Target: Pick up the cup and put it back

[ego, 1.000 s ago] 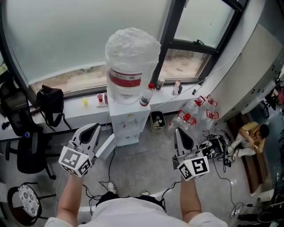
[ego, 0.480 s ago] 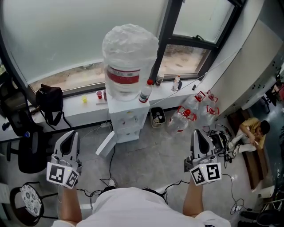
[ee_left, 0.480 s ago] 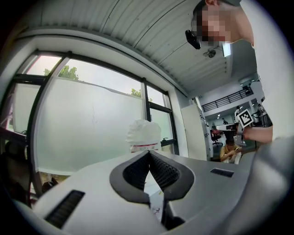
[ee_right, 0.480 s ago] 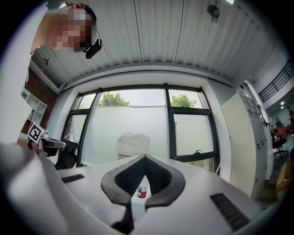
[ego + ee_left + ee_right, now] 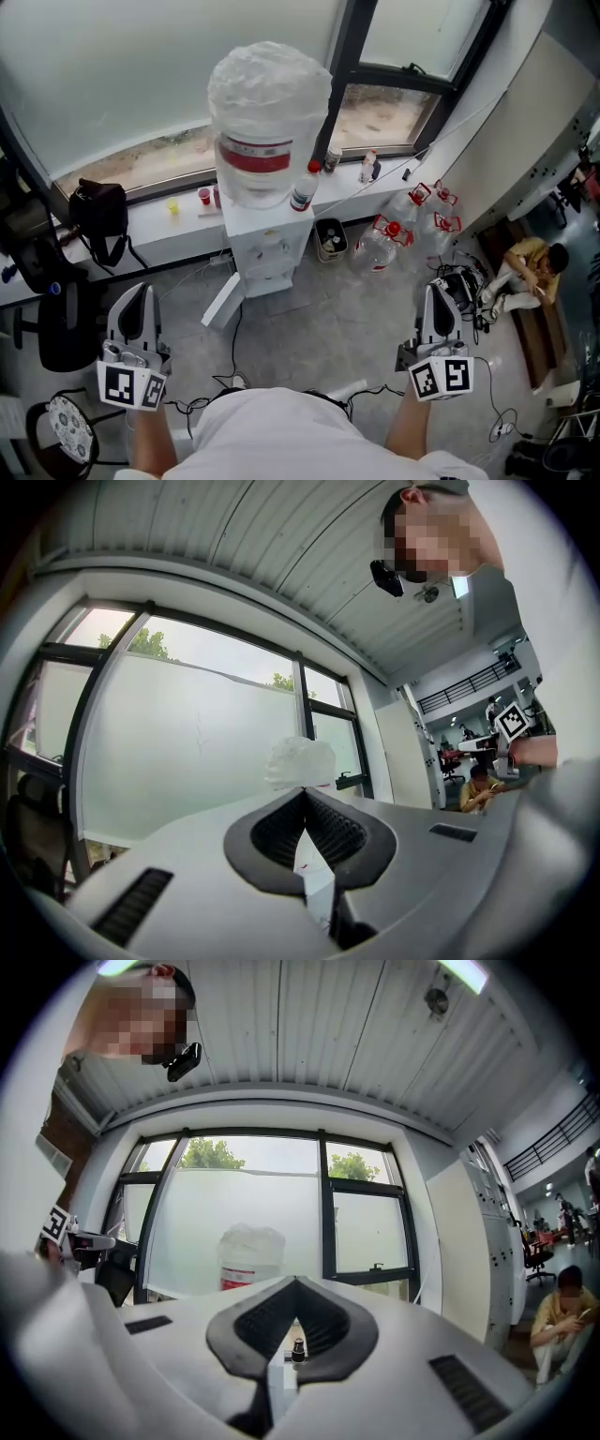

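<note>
Both grippers are found drawn back toward the person and spread wider apart than a second ago, when they were held closer in toward the water dispenser (image 5: 261,253). The left gripper (image 5: 137,292) is now seen low at the left of the head view and the right gripper (image 5: 437,289) low at the right, each pointing level toward the window.

Tool state: in both gripper views the jaws are seen pressed together tip to tip. Nothing is held between them.

Location of the work item: a small red cup (image 5: 203,196) is noted on the windowsill (image 5: 141,220), just left of the dispenser, with a yellow cup (image 5: 172,207) beside it further left. Which of these is meant by the task cannot be settled from the pictures; the red one is assumed. It is well apart from both grippers and is untouched.

Handling assessment: the cup is judged to be light and thin-walled, probably disposable, so it is expected to buckle or pop out if squeezed hard. Contents cannot be made out at this size, so it is best kept upright. A hold across the side wall, about mid-height or slightly above, is recommended, with the jaws first opened wider than the cup and then closed gently. The left gripper is judged the nearer tool.
</note>
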### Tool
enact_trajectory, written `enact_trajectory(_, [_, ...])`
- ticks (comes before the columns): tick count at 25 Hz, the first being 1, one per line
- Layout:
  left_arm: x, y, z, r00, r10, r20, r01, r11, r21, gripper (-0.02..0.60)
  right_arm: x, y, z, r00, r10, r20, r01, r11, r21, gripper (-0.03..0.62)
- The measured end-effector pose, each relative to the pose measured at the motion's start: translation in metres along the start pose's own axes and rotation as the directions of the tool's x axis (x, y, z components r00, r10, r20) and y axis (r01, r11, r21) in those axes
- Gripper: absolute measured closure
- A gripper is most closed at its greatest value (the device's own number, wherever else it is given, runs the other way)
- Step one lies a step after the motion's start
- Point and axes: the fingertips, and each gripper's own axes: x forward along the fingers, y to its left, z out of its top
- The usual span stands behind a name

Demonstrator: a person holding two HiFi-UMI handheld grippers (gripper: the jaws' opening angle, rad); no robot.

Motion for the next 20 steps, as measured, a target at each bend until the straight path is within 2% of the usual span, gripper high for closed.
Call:
enact_trajectory(3, [0.003,-0.003,0.004,1.0,-0.014,0.021,0.014,1.0,-0.001,0.558,0.001,0.009,0.003,1.0,0.01,0.012,-0.01,1.0,-0.011,0.574])
enact_trajectory(20, [-0.027,0.026,-0.015,1.0,0.009,-0.01,-0.009,0.999,-0.033,0.558,0.016,0.076,-0.008,0.995,0.103,-0.017,-0.103,0.995,0.007,0.574])
